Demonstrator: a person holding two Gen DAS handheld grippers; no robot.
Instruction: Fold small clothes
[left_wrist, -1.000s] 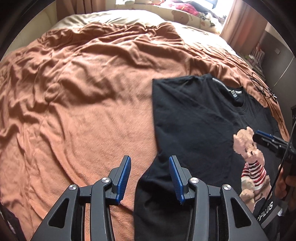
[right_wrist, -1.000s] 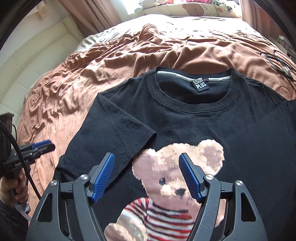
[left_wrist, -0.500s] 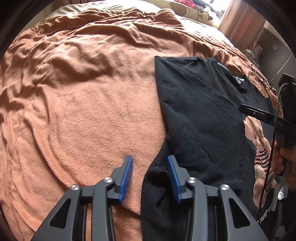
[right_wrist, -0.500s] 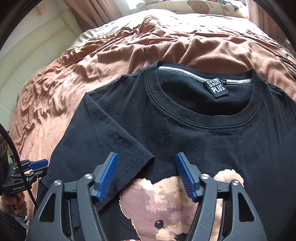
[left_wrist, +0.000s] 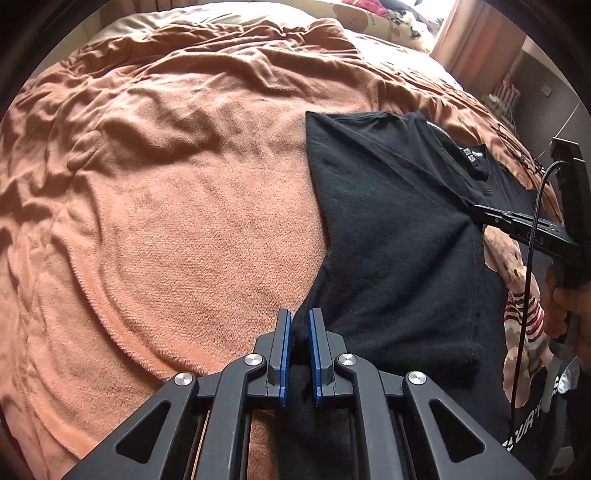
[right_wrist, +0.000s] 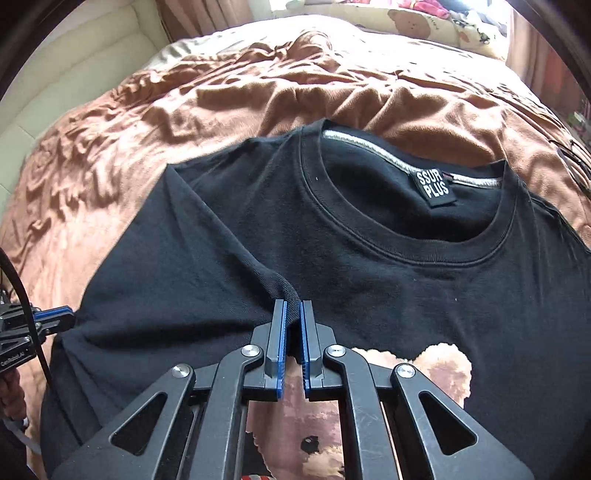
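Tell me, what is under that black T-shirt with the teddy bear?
A rumpled brown blanket lies under the black T-shirt and shows all round it. Whatever sits directly beneath the shirt is covered. The folded-in sleeve also hides part of the shirt's front.

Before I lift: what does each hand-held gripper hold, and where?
Left hand-held gripper is closing on the black T-shirt's side edge; right hand-held gripper pinches its folded-in sleeve corner.

The T-shirt (right_wrist: 369, 258) is matt black knit cotton-like cloth with a ribbed collar and a flat printed bear (right_wrist: 424, 373). The blanket (left_wrist: 184, 221) is fuzzy, rust-brown fleece. Each gripper (left_wrist: 300, 325) is matt black plastic with ridged blue pads (left_wrist: 284, 343) and shiny metal pins.
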